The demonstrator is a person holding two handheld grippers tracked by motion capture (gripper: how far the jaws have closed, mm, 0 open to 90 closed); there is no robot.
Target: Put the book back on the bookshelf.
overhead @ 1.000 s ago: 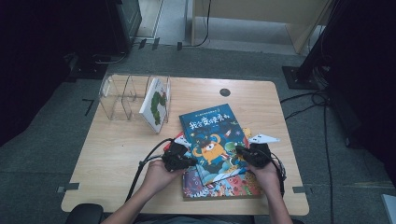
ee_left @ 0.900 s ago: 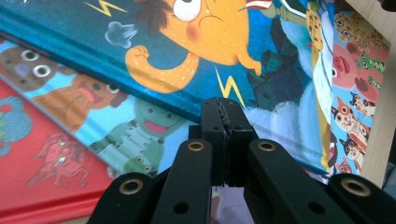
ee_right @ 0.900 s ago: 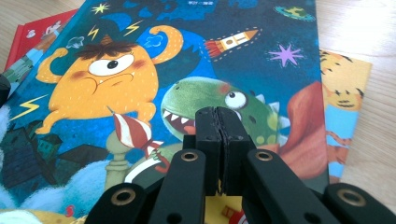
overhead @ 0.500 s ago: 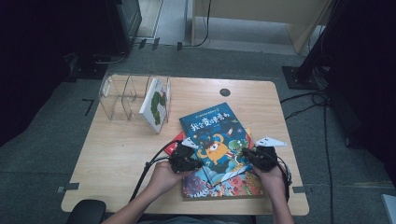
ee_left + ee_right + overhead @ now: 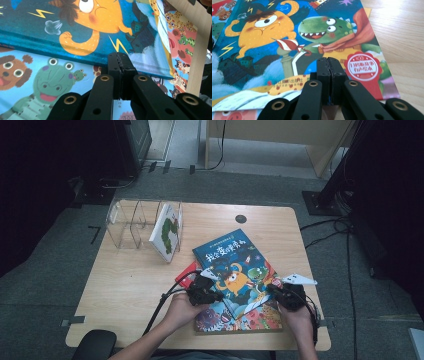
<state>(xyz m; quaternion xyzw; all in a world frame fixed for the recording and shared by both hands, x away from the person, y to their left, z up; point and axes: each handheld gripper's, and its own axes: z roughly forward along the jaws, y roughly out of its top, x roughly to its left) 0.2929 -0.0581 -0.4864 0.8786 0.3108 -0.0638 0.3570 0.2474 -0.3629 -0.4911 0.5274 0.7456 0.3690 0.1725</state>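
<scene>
Two closed tools at a stack of picture books on a pale wooden tabletop.

Far left on the tabletop (image 5: 125, 290): clear divided rack (image 5: 131, 222), white book (image 5: 166, 231) leaning upright in its right end. Near middle: left tool (image 5: 212, 290), tips pressed together with nothing visibly between them, at the left edge of the blue monster book (image 5: 235, 262), lying tilted atop an animal-print book (image 5: 240, 317); red book corner (image 5: 186, 274) poking out at the left. Right: right tool (image 5: 274, 292), tips likewise shut and empty, at the blue cover's near right corner. Around: grey floor (image 5: 55, 270), black curtains, cables at far right.
</scene>
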